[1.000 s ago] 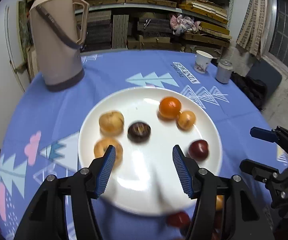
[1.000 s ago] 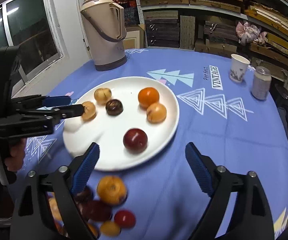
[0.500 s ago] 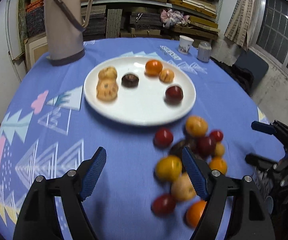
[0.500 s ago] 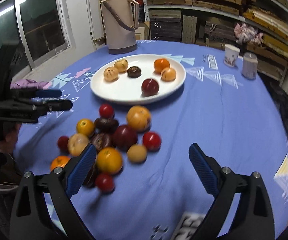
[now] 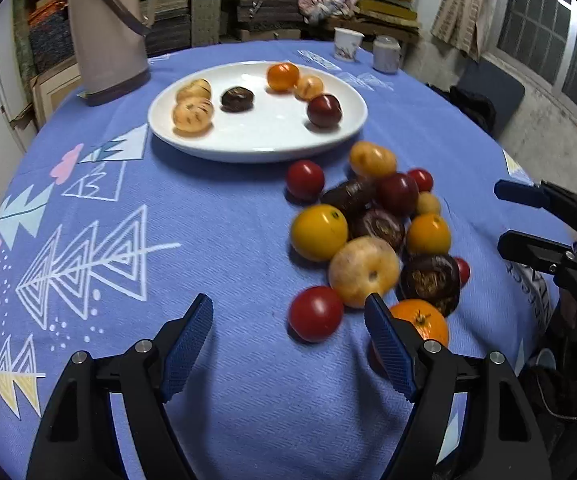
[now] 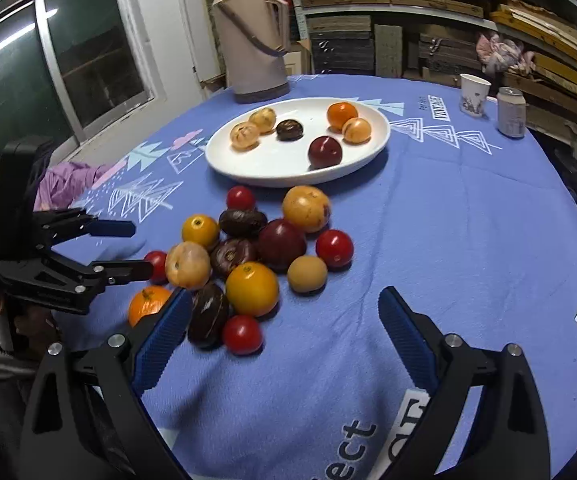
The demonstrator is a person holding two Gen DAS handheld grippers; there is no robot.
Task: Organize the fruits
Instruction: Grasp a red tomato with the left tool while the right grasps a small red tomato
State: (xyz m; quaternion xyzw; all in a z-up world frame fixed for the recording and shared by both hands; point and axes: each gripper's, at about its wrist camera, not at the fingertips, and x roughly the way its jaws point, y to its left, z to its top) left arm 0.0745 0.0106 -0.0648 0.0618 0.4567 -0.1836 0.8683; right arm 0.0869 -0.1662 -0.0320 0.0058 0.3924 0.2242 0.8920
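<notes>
A white plate (image 5: pixel 256 148) (image 6: pixel 272 172) holds several fruits: orange, yellowish, dark brown and a dark red one (image 5: pixel 324 110). A pile of loose fruits (image 5: pixel 372 236) (image 6: pixel 248 256) lies on the blue tablecloth in front of the plate. My left gripper (image 5: pixel 288 332) is open and empty, low over the cloth, a red fruit (image 5: pixel 315 313) just ahead between its fingers. My right gripper (image 6: pixel 284 328) is open and empty, near the pile's front edge by a red fruit (image 6: pixel 242 334). Each gripper shows in the other view: the right (image 5: pixel 528 216), the left (image 6: pixel 116 248).
A tall beige thermos (image 5: pixel 106 28) (image 6: pixel 254 36) stands behind the plate. A paper cup (image 6: pixel 474 94) and a can (image 6: pixel 511 112) stand at the far edge of the round table. Shelves of stacked material fill the back. A window is at the left in the right wrist view.
Both grippers have pulled back from the plate toward the table's near edge. The loose fruit pile has come fully into view. Both stay open and empty.
</notes>
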